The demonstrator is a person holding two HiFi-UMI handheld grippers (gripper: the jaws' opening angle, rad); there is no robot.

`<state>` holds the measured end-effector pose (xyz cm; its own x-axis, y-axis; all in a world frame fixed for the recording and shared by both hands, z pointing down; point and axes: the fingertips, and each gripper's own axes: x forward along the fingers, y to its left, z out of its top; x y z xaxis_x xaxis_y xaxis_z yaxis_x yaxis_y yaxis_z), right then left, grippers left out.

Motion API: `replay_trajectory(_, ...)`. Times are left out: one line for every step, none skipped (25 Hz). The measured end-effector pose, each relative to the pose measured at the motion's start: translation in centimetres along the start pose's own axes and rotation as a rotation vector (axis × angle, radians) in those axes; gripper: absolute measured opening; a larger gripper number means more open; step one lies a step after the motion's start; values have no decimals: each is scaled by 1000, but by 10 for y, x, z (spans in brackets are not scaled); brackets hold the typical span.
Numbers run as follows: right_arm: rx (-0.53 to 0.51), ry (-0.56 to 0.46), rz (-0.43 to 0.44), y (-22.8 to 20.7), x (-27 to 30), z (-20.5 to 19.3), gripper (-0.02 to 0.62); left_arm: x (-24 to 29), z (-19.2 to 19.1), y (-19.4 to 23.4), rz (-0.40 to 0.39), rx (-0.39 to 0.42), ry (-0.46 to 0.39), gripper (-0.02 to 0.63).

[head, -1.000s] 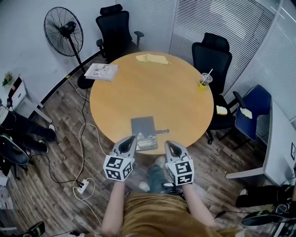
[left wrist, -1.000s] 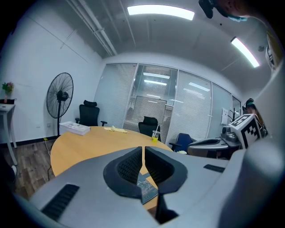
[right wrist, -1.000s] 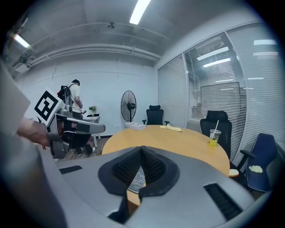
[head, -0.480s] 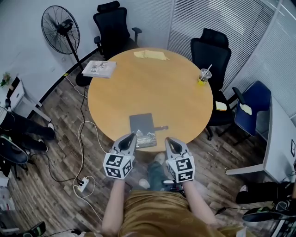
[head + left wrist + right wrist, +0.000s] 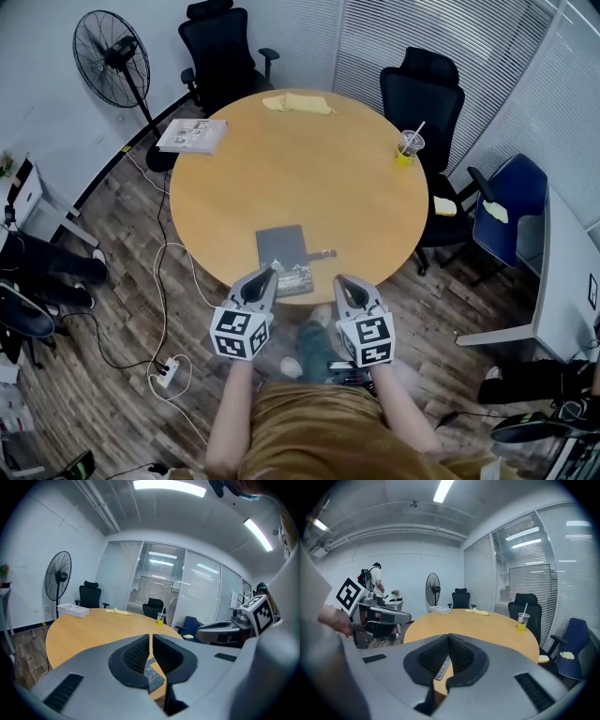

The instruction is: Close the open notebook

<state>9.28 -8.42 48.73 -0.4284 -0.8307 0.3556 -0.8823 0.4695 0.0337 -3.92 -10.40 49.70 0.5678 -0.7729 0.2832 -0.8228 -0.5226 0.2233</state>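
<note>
Round wooden table (image 5: pixel 300 178), dark notebook (image 5: pixel 281 251) flat near its edge

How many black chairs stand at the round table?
2: one black chair at the table's far side by the fan, another by the cup. More may be hidden.

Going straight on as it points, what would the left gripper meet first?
Likely the dark notebook, at its near end; the left gripper aims slightly down toward it. Depth unclear.

One table (image 5: pixel 309 178), three chairs (image 5: pixel 220 47) (image 5: pixel 417 89) (image 5: pixel 506 211), one fan (image 5: pixel 111 66), one cup (image 5: pixel 407 147), one notebook (image 5: pixel 280 248).
</note>
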Motion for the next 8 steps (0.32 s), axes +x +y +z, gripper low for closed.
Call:
replay_trajectory(0,1,-3,-1,0,0,11,1,-1,0,-2,-1,2,40)
replay_trajectory(2,3,-3,-2,1,-1,11,3,-1,0,-4,-1,4,40)
replay_trajectory(4,6,-1,-2,2,-3,11,4,-2,0,-5,-2,5,40)
replay_trajectory(7,7,1,-3,3,-4,11,5,-2,1,-6,-2,6,40)
replay_trajectory(10,9,3,-3,4,-4,11,7,-2,1,-7,-3,8,40)
replay_trajectory(12,10,5,-4,5,-4,11,8,-3,2,-7,-3,10,40)
replay_trajectory(13,11,6,-5,7,-5,11,9,-3,2,-8,-4,12,40)
replay_trajectory(15,12,8,-5,8,-5,11,10,-4,3,-9,-4,15,40)
